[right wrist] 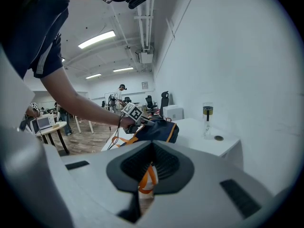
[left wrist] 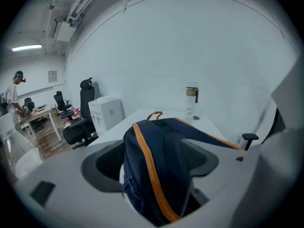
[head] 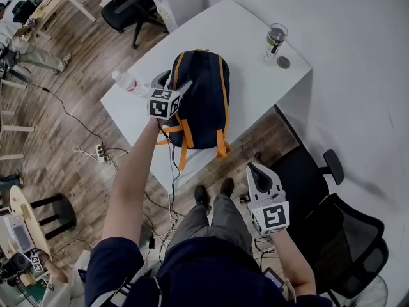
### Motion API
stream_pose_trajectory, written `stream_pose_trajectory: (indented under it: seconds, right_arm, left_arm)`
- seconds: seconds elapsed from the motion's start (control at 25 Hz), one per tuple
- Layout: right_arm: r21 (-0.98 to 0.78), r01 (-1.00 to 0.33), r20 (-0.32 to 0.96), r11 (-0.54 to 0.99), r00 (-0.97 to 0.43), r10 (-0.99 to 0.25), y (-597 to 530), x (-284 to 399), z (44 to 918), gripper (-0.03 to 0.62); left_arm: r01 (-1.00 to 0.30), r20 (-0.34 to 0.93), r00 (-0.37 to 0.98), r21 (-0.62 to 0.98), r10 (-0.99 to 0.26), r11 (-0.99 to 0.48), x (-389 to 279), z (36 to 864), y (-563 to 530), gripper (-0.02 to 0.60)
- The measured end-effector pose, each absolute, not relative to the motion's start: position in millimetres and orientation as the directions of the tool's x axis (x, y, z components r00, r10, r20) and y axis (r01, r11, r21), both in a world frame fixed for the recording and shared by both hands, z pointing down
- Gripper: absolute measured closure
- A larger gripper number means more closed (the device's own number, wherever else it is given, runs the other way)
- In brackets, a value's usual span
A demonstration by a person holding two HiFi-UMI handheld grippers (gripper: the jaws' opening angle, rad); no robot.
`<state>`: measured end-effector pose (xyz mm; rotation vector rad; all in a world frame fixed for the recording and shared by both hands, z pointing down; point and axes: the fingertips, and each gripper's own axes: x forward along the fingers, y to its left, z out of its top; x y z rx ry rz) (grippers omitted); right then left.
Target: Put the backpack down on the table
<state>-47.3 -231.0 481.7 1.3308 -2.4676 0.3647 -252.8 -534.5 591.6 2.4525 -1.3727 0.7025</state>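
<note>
A dark blue backpack (head: 201, 98) with orange trim lies flat on the white table (head: 243, 37), its orange straps hanging over the near edge. My left gripper (head: 169, 82) is at the bag's left side. In the left gripper view its jaws stand wide apart around a fold of the backpack (left wrist: 156, 175), and the pads do not press on it. My right gripper (head: 258, 175) hangs low near the person's right knee, away from the table, shut with nothing in it. The right gripper view shows the backpack (right wrist: 159, 129) and the left gripper (right wrist: 135, 114) ahead.
A tall glass (head: 275, 40) and a small round lid (head: 283, 62) stand at the table's far right corner. A plastic bottle (head: 130, 83) lies at the left edge. A black office chair (head: 332, 235) is to the right. Cables (head: 96, 151) cross the floor.
</note>
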Motion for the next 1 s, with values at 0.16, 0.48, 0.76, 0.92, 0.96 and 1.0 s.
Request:
stream_pose_trajectory:
  seconds: [0.16, 0.48, 0.76, 0.92, 0.96, 1.0]
  right_arm:
    - [-0.069, -0.840, 0.401, 0.538, -0.517, -0.756, -228, -47, 483, 0.595]
    - [-0.067, -0.840, 0.378, 0.539, -0.521, -0.765, -230, -47, 478, 0.595]
    - [-0.063, -0.838, 0.366, 0.541, -0.524, -0.769, -228, -49, 474, 0.595]
    - [-0.059, -0.839, 0.362, 0.541, -0.523, -0.772, -225, -48, 472, 0.595]
    - [-0.058, -0.842, 0.363, 0.537, -0.519, -0.774, -225, -47, 471, 0.595]
    - [-0.057, -0.844, 0.361, 0.533, -0.516, -0.777, -224, -46, 470, 0.595]
  left_arm:
    - [-0.853, 0.513, 0.445, -0.006, -0.734, -0.522, -254, 587, -535, 0.199]
    - [-0.861, 0.470, 0.434, -0.036, -0.769, -0.508, -257, 564, -529, 0.192]
    - [-0.858, 0.389, 0.449, -0.063, -0.804, -0.510, -255, 523, -506, 0.195]
    - [-0.854, 0.327, 0.465, -0.079, -0.823, -0.514, -249, 494, -488, 0.221]
    - [-0.852, 0.314, 0.470, -0.083, -0.825, -0.517, -247, 487, -484, 0.221]
    - [-0.849, 0.301, 0.475, -0.089, -0.827, -0.521, -244, 479, -480, 0.222]
